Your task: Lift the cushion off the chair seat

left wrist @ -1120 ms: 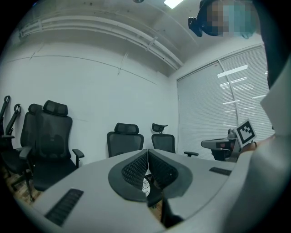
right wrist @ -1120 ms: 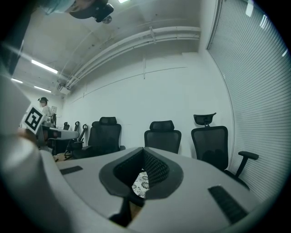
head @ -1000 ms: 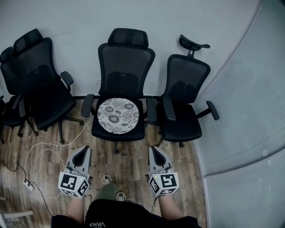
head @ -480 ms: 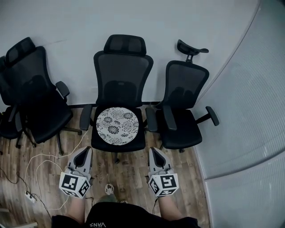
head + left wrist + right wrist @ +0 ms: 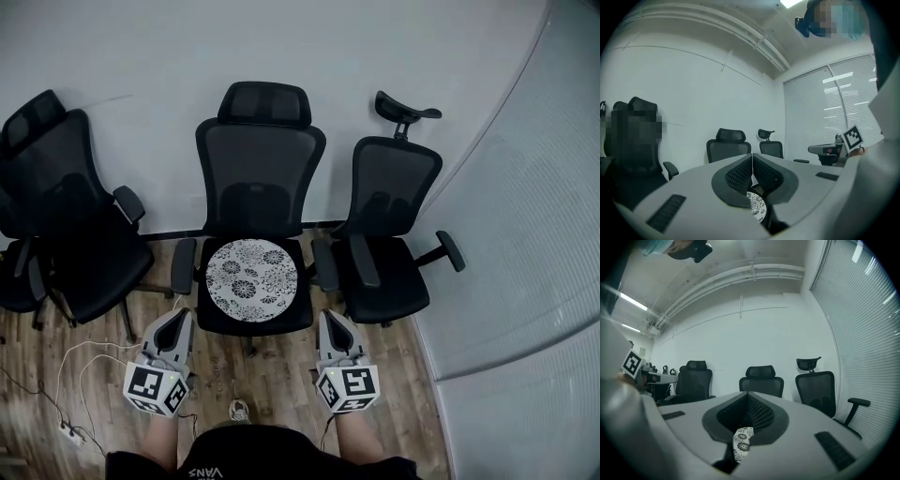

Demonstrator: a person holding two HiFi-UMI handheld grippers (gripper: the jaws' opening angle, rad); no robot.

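A round white cushion [image 5: 250, 279] with a dark flower print lies flat on the seat of the middle black office chair [image 5: 260, 150]. Slivers of the cushion show under the jaws in the left gripper view [image 5: 757, 207] and the right gripper view [image 5: 742, 444]. My left gripper [image 5: 177, 321] hangs just short of the seat's front left corner, jaws shut with nothing in them. On the other side, my right gripper [image 5: 330, 322] sits by the seat's front right corner, also shut and empty. Both point level at the chair.
A black chair [image 5: 392, 225] stands to the right, its armrest close to the middle chair. Other black chairs [image 5: 70, 216] stand at the left. White cables [image 5: 70, 361] trail over the wooden floor. A white wall is behind, a blind-covered wall [image 5: 525, 234] on the right.
Both grippers have moved forward to the front edge of the middle chair's seat, which now sits lower and closer in the head view. The jaws stayed shut.
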